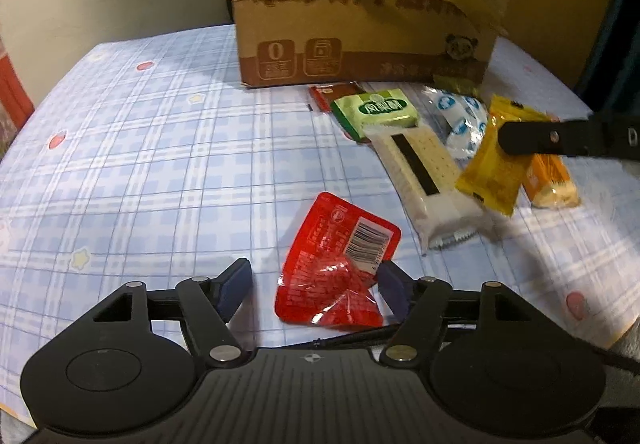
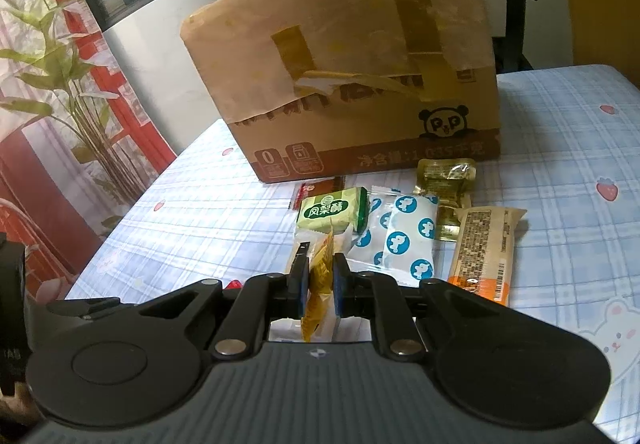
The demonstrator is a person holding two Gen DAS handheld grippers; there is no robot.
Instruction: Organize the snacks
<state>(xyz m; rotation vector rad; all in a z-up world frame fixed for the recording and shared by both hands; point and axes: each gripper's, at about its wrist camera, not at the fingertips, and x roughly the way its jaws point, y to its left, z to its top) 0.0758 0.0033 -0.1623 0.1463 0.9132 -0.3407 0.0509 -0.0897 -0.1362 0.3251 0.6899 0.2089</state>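
My left gripper is open just above the table, its jaws either side of a red snack packet lying flat. My right gripper is shut on a yellow snack packet; in the left wrist view that packet lies among the snack pile with a right finger on it. The pile holds a green pastry box, a white cracker pack, blue-and-white packets, an orange bar and a clear greenish pouch.
A taped cardboard box stands behind the snacks on the blue plaid tablecloth. A small red-brown packet lies at the box's foot. A plant and a red frame are beyond the table's left edge.
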